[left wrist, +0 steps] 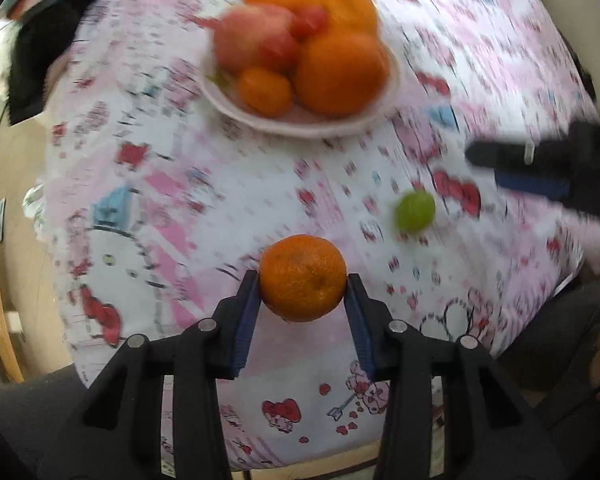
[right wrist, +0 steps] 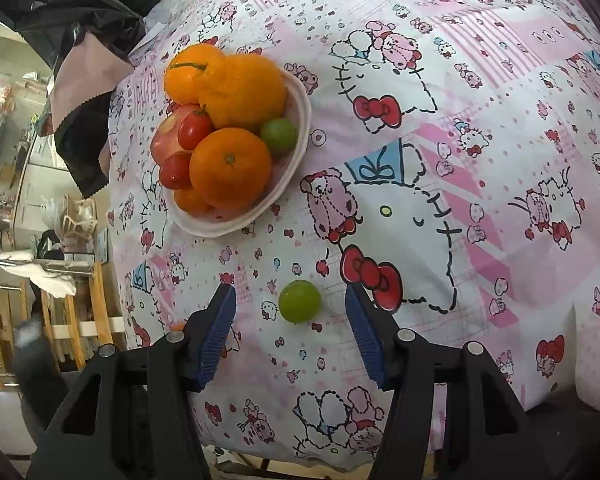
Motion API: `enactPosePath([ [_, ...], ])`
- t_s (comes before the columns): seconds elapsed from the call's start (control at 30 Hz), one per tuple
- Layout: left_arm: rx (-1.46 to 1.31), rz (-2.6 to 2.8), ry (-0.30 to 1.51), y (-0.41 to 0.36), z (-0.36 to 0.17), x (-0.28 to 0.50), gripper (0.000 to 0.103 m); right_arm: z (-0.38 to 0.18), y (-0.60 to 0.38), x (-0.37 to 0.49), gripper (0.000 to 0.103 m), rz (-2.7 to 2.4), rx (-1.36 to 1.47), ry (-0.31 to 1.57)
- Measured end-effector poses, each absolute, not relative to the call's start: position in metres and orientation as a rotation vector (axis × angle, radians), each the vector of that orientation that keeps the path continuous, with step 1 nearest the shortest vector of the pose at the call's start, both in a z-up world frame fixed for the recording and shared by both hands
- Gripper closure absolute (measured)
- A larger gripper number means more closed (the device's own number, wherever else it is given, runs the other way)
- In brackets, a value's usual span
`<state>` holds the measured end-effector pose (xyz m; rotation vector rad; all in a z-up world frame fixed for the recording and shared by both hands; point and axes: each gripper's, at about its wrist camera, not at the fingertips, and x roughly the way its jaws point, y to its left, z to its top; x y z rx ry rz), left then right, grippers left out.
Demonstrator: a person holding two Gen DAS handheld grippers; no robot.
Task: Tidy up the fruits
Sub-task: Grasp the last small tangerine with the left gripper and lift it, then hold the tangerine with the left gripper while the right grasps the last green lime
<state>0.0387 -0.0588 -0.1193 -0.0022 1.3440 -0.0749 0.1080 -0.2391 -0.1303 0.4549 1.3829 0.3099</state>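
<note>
Fruits are split between a bowl and the cloth-covered table. A mandarin (left wrist: 302, 278) sits clamped between the blue pads of the left claw (left wrist: 302, 292), lifted above the patterned tablecloth (left wrist: 180, 184); both pads press against its sides. Beyond it, at the far side of the table, a white bowl (left wrist: 380, 108) is heaped with fruit: a big orange (left wrist: 340, 74), a smaller mandarin-sized one (left wrist: 265, 90), a reddish apple (left wrist: 246, 38), small tomatoes (left wrist: 278, 50) and more oranges behind. The left wrist view is smeared by motion blur, so finer detail there cannot be told.

A green round fruit (right wrist: 299, 301) lies alone on the tablecloth (right wrist: 460, 160), near the table's near edge. The right claw (right wrist: 292, 304) is spread wide with the green fruit between its blue fingers (right wrist: 216, 332), neither finger touching it. In the left wrist view the same green fruit (left wrist: 415, 211) lies to the right of the held mandarin, with the right claw's dark fingers (left wrist: 520, 168) just past it on the right.

From the right wrist view the bowl (right wrist: 296, 148) lies far and to the left, and a second green fruit (right wrist: 279, 136) rests inside against its right wall beside the oranges (right wrist: 230, 168). Dark clothing (right wrist: 80, 20) is piled beyond the table's far left corner.
</note>
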Motion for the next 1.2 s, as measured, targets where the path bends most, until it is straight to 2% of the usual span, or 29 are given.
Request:
enactPosePath([
  [0.2, -0.068, 0.046, 1.261, -0.024, -0.099, 0.045, 0.065, -0.140, -0.229, 0.108, 0.043, 0.298, 0.387, 1.424],
  [0.63, -0.147, 0.104, 1.321, -0.005, -0.111, 0.053, 0.065, -0.174, -0.167, 0.106, 0.043, 0.290, -0.070, 1.471],
  [0.9, -0.155, 0.139, 1.318, 0.001, -0.113, 0.058, 0.065, -0.183, -0.161, 0.104, 0.044, 0.304, -0.131, 1.468],
  [0.97, -0.153, 0.142, 1.317, 0.001, -0.114, 0.058, 0.065, -0.184, -0.157, 0.103, 0.057, 0.312, -0.139, 1.468],
  [1.03, -0.150, 0.143, 1.314, 0.001, -0.113, 0.058, 0.065, -0.181, -0.154, 0.101, 0.065, 0.312, -0.147, 1.463],
  [1.2, -0.147, 0.146, 1.316, 0.002, -0.115, 0.059, 0.065, -0.169, -0.158, 0.100, 0.068, 0.329, -0.117, 1.432],
])
